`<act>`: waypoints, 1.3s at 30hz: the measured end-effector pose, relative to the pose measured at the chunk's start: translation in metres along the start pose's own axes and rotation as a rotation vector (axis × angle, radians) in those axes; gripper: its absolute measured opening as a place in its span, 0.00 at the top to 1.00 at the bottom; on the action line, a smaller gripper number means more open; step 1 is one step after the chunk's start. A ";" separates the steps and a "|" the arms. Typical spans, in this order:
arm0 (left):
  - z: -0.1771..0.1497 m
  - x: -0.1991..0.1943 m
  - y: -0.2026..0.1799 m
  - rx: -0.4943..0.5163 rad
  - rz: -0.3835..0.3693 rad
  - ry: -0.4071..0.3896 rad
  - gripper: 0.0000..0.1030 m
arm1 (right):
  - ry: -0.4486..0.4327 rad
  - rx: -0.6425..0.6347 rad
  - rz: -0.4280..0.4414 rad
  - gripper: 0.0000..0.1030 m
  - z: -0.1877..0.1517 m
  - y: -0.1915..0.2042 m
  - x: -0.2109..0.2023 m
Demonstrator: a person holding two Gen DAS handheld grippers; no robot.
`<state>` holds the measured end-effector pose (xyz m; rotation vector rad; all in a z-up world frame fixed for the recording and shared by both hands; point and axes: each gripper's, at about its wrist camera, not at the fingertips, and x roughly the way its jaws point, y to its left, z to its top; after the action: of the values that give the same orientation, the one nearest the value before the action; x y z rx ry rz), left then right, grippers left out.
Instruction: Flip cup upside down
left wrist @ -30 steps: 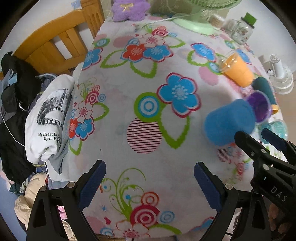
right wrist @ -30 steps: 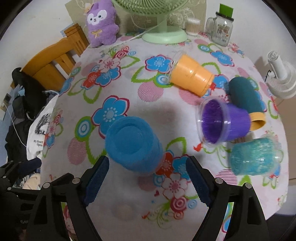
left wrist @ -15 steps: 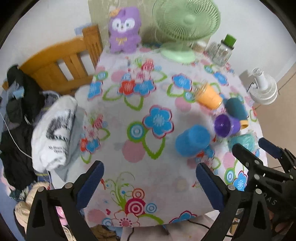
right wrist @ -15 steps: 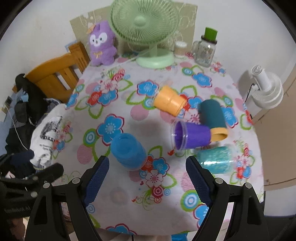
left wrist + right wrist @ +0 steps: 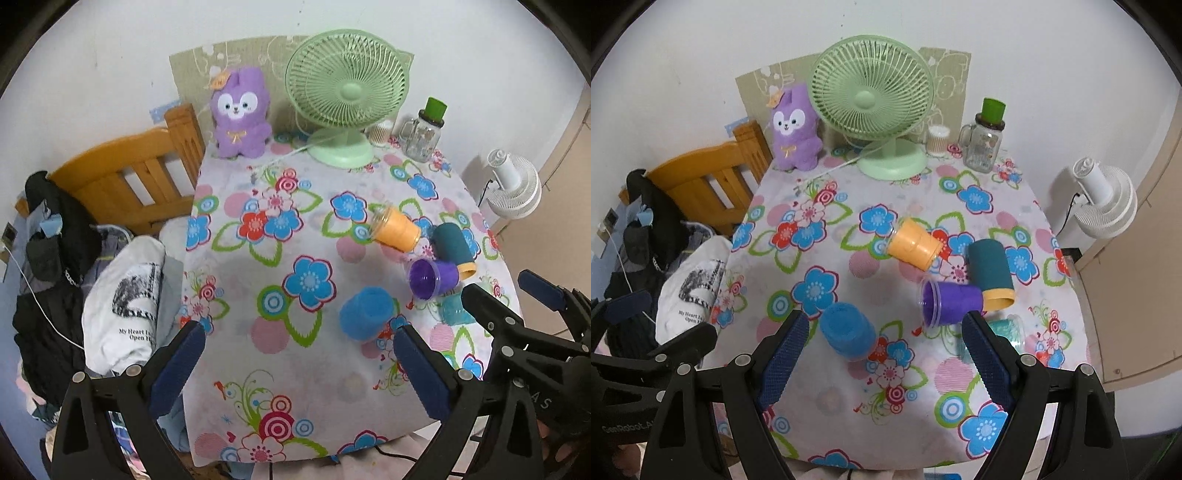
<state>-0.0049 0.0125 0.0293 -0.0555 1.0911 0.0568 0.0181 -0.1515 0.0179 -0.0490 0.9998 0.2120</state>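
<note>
A blue cup (image 5: 366, 313) (image 5: 847, 330) stands upside down on the flowered tablecloth (image 5: 258, 332), near the front. An orange cup (image 5: 395, 233) (image 5: 913, 246), a dark teal cup (image 5: 451, 245) (image 5: 990, 267), a purple cup (image 5: 433, 277) (image 5: 949, 301) and a light teal cup (image 5: 452, 309) (image 5: 1006, 332) lie on their sides to its right. My left gripper (image 5: 295, 369) is open and empty, high above the table's front edge. My right gripper (image 5: 882, 363) is open and empty, also raised, and shows at the right of the left wrist view (image 5: 517, 306).
A green fan (image 5: 347, 96), a purple plush toy (image 5: 240, 114), a glass jar with a green lid (image 5: 424, 133) and a small pot (image 5: 937, 140) stand at the table's back. A wooden chair (image 5: 129, 177) with clothes (image 5: 122, 295) is left; a white fan (image 5: 513, 188) right.
Both grippers have pulled back and up from the table, so the whole table now shows. The blue cup stays upside down where it was left. Both stay open.
</note>
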 end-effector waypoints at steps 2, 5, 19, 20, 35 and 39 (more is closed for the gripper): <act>0.001 -0.003 -0.001 0.000 -0.005 -0.008 0.00 | -0.014 0.001 -0.004 0.16 0.002 -0.002 -0.005; 0.003 -0.006 -0.002 0.004 -0.011 -0.021 0.00 | -0.032 -0.001 -0.016 0.16 0.004 -0.003 -0.010; 0.007 -0.005 -0.006 0.011 -0.019 -0.024 0.00 | -0.047 0.006 -0.033 0.16 0.007 -0.006 -0.014; 0.007 -0.005 -0.006 0.011 -0.018 -0.025 0.00 | -0.045 0.006 -0.033 0.16 0.007 -0.006 -0.014; 0.008 -0.005 -0.008 0.013 -0.020 -0.030 0.00 | -0.053 0.005 -0.041 0.16 0.008 -0.010 -0.015; 0.010 -0.006 -0.009 0.016 -0.023 -0.031 0.00 | -0.055 0.005 -0.048 0.16 0.009 -0.011 -0.016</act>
<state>0.0019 0.0039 0.0391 -0.0527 1.0593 0.0287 0.0199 -0.1632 0.0357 -0.0617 0.9438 0.1663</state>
